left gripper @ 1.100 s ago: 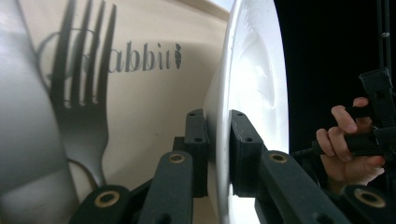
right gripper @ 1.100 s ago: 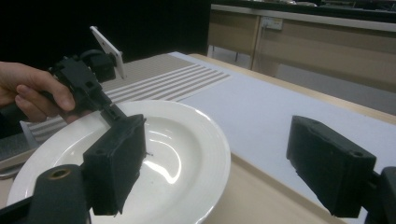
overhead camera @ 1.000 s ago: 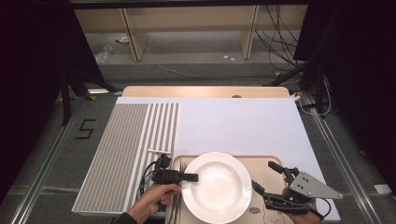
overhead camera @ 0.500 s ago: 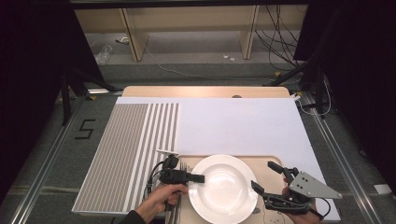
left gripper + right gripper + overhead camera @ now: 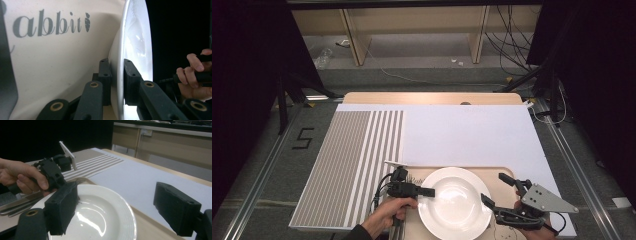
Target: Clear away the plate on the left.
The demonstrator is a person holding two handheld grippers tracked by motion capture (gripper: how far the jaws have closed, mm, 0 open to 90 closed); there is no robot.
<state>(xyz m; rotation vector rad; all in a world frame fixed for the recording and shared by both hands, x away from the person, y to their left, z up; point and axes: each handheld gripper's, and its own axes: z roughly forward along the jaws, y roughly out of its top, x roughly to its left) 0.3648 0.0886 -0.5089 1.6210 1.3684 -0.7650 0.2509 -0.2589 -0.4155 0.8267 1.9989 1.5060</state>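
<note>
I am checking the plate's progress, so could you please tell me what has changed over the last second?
The white plate, gripped at its rim by the left gripper, has shifted slightly to the right over the tray. The grip stayed closed on it. The right gripper kept its place beside the plate, fingers open.

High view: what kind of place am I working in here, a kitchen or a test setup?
Likely a lab recording rig, not a kitchen: a table covered in white sheet, floor rails, and loose cables behind. Only a white plate on a tray.

Left gripper (image 5: 117, 82) jaws clamp white plate (image 5: 136, 42) rim.
</note>
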